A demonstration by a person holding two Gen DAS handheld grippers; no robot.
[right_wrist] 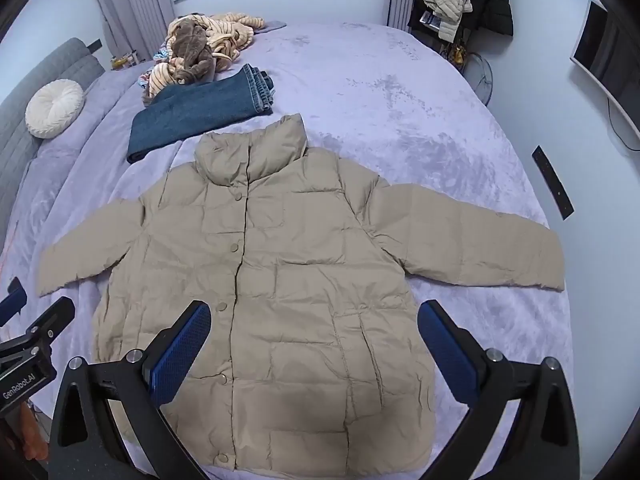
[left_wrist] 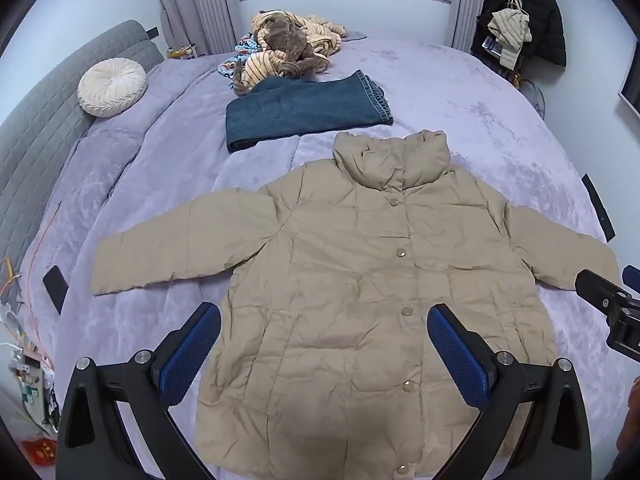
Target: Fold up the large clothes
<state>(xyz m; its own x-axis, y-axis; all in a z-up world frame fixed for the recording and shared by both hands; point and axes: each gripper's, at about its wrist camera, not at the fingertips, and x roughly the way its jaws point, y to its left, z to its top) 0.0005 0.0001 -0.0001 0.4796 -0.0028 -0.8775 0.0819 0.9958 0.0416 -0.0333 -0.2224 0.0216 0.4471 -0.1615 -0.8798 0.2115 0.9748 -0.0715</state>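
Note:
A beige puffer jacket (left_wrist: 352, 280) (right_wrist: 272, 280) lies flat and buttoned on the lilac bed cover, collar toward the far side, both sleeves spread out sideways. My left gripper (left_wrist: 324, 316) hovers over the jacket's lower front, wide open, nothing between its blue pads. My right gripper (right_wrist: 314, 312) hangs over the jacket's lower right half, also wide open and empty. Each gripper shows at the edge of the other's view: the right gripper (left_wrist: 612, 304) beside the right sleeve cuff, the left gripper (right_wrist: 28, 320) below the left cuff.
Folded blue jeans (left_wrist: 304, 108) (right_wrist: 200, 112) lie beyond the collar, a heap of striped and brown clothes (left_wrist: 288, 48) (right_wrist: 200, 48) behind them. A round cream cushion (left_wrist: 112, 86) rests by the grey headboard (left_wrist: 40, 128). A black remote (right_wrist: 554, 182) lies at the bed's right edge.

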